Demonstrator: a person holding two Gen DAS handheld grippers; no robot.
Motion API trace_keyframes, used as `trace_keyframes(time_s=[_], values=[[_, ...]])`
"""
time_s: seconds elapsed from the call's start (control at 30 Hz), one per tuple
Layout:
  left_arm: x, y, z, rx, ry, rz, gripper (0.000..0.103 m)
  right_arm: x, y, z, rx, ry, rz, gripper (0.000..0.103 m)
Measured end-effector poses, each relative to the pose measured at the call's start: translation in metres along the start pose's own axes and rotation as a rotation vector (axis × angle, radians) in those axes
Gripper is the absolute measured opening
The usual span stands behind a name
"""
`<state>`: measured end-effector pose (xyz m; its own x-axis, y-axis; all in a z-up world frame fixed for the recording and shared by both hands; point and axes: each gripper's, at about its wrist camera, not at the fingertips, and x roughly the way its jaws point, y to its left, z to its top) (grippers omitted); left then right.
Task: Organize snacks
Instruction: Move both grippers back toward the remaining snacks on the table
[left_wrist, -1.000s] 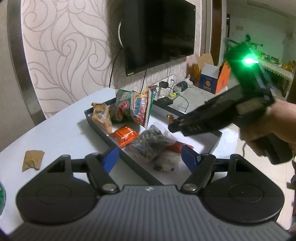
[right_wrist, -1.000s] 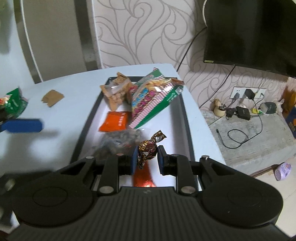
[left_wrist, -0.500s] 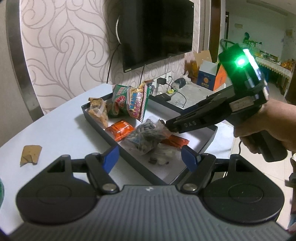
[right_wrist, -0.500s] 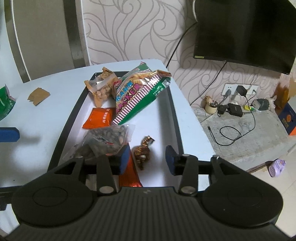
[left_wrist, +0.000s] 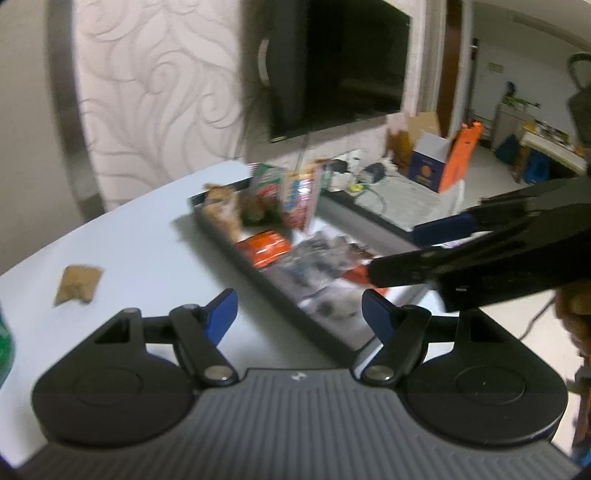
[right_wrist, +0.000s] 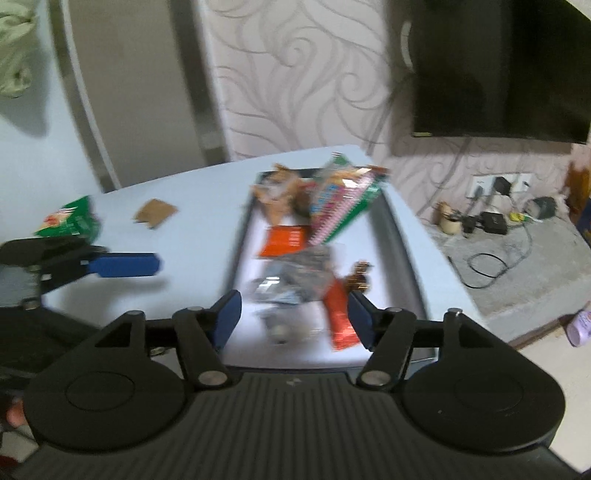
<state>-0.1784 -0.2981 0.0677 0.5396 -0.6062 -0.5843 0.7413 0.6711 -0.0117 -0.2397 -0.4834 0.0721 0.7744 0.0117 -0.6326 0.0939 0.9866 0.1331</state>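
Note:
A dark tray (right_wrist: 395, 221) on the pale table holds several snacks: a striped cracker bag (right_wrist: 340, 206), an orange packet (right_wrist: 286, 240), a clear bag of seeds (right_wrist: 299, 277), a red bar (right_wrist: 340, 314) and a brown wrapped candy (right_wrist: 360, 275). The tray (left_wrist: 221, 236) also shows in the left wrist view, blurred. My right gripper (right_wrist: 293, 314) is open and empty above the tray's near end. My left gripper (left_wrist: 299, 314) is open and empty over the table beside the tray. A brown packet (left_wrist: 77, 284) and a green bag (right_wrist: 68, 221) lie on the table outside the tray.
A wall-mounted TV (right_wrist: 498, 66) hangs behind the table. Cables, chargers and a wall socket (right_wrist: 491, 218) sit on a low ledge to the right. Cardboard boxes (left_wrist: 439, 162) stand on the floor further back.
My right gripper opened and let go of the brown candy, which now lies in the tray. It then pulled back. Both views are now motion-blurred.

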Motion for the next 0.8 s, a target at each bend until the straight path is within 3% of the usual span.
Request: trace_keyframes(time_s=[0.23,0.33,0.43,0.53,0.6,0.8], values=[[-0.031,0.065,-0.022,-0.111,-0.006,0.148,0.076,0.0,0.047,0.005,-0.039,0.019,0.09,0.075],[-0.049,0.094,-0.031,-0.113,-0.023,0.228,0.076,0.008,0.066,0.008,-0.062,0.038,0.129,0.075],[-0.074,0.12,-0.036,-0.066,-0.068,0.327,0.076,0.015,0.084,0.009,-0.083,0.057,0.163,0.076],[-0.097,0.142,-0.042,-0.009,-0.121,0.463,0.091,0.023,0.099,0.009,-0.095,0.072,0.183,0.077],[-0.106,0.153,-0.049,0.039,-0.157,0.53,0.091,0.026,0.107,0.009,-0.094,0.076,0.194,0.077],[-0.094,0.18,-0.08,0.127,-0.092,0.566,0.091,0.034,0.13,0.007,-0.084,0.096,0.208,0.078]])
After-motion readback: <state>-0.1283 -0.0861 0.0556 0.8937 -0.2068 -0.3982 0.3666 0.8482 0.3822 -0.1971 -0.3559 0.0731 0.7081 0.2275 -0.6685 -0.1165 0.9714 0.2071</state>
